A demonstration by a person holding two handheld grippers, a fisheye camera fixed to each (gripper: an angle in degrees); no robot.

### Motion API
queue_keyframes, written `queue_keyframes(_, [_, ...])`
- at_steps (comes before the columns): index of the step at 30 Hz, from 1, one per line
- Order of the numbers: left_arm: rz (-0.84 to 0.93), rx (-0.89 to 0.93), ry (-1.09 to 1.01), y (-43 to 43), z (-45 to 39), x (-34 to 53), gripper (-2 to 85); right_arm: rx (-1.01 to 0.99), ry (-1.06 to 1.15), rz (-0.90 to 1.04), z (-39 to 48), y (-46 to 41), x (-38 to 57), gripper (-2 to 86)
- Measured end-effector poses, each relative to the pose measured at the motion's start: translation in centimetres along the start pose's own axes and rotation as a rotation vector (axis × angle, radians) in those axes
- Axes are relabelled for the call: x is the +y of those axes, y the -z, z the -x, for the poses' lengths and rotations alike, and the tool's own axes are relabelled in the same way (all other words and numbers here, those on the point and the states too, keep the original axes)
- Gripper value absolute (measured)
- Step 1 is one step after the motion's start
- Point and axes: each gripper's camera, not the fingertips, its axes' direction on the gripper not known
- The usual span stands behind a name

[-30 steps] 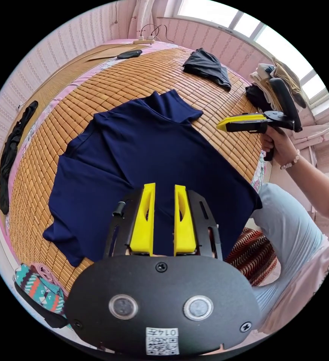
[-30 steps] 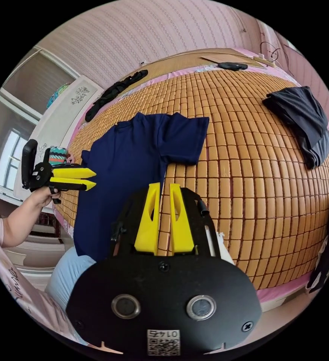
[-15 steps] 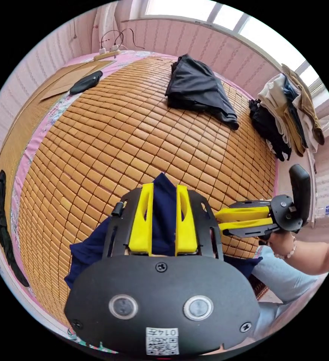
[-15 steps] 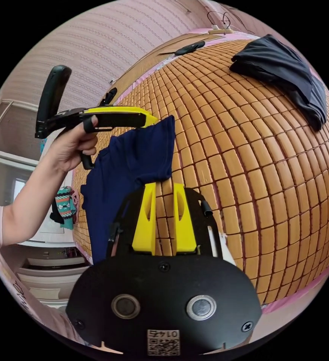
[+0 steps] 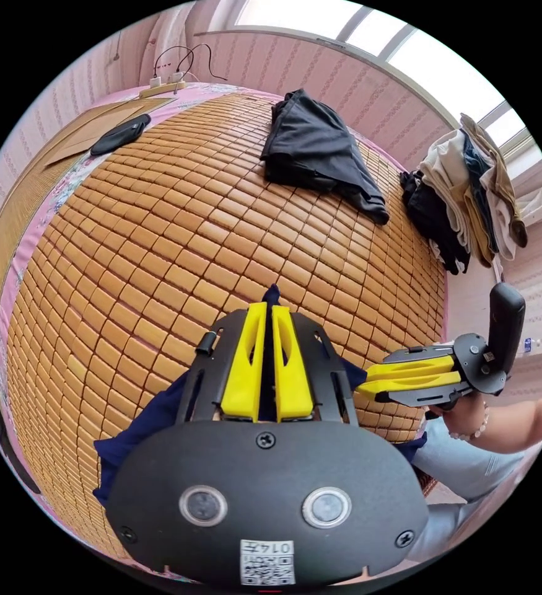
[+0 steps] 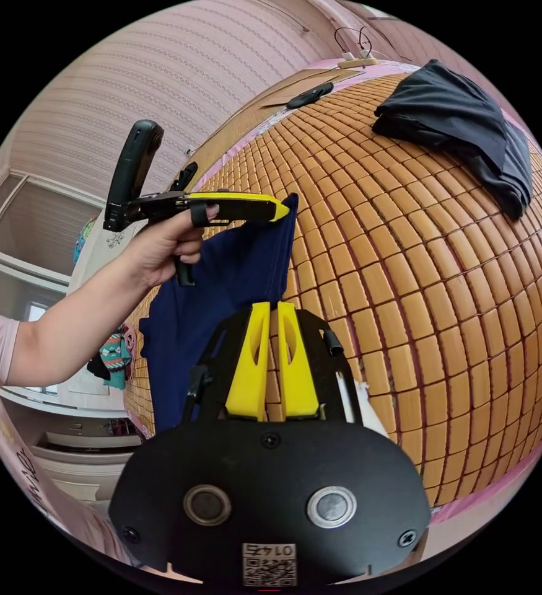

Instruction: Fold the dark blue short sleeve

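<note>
The dark blue short-sleeve shirt [image 6: 221, 291] hangs lifted off the bamboo mat [image 6: 419, 260], bunched into a long drape near the mat's front edge, on the person's side. Its top corner is pinched in the left gripper [image 6: 277, 212], whose yellow jaws are closed together on the cloth; in that gripper's own view [image 5: 267, 313] a thin strip of blue fabric shows squeezed between them and pokes out past the tips. From there the shirt [image 5: 159, 406] falls down and away, its lower part trailing over the front edge of the mat.

The right gripper [image 6: 269, 308] sits just beside the hanging cloth, over the mat near the front edge. Its jaws stand almost together with only a narrow slit between them, and mat shows through that slit, with no fabric caught. Seen from the left gripper view, this same gripper [image 5: 370, 379] points in toward the shirt, its tips close to the blue cloth; whether they touch it I cannot tell.

The left hand [image 6: 165, 245] grips its tool's handle, forearm reaching in from the side. The right hand [image 5: 463, 421] holds the other.

Farther out on the mat lies a dark grey garment [image 5: 317, 152], crumpled, toward the far edge. A stack of folded clothes [image 5: 469, 192] is piled past the mat's right edge, under the window [image 5: 370, 37]. A small black pouch [image 5: 119, 133] rests at the far left corner.
</note>
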Motion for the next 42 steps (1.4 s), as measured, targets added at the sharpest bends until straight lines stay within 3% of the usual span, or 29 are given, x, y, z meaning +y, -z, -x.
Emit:
queue_keyframes(8, [-0.130,-0.027,0.061,2.7,2.4,6.6,6.5,0.030,-0.019,0.043,3.2,-1.3,-0.8,1.3])
queue_keyframes(14, [-0.283,-0.088,0.394,9.1,6.6,25.4,6.9,0.132,0.020,0.032,7.4,0.0,-1.5,0.1])
queue_keyframes(17, [-0.253,-0.140,0.650,9.9,7.2,38.9,6.8,0.081,0.162,0.008,12.0,-0.8,-2.5,0.1])
queue_keyframes(21, [-0.251,-0.163,0.943,10.7,7.1,55.1,6.5,-0.086,0.464,0.173,22.6,-6.7,-5.1,0.5])
queue_keyframes(29, [-0.264,-0.265,1.173,10.6,7.7,73.1,7.1,-0.286,0.922,0.434,47.6,-20.3,-6.3,1.7])
queue_keyframes(37, [-0.366,-0.174,1.282,6.2,9.4,80.7,8.2,-0.014,1.042,0.562,62.8,-32.0,-5.4,9.9])
queue_keyframes(42, [-0.359,-0.143,1.274,4.0,9.3,84.0,2.8,0.139,1.033,0.522,66.8,-35.0,-5.7,1.5])
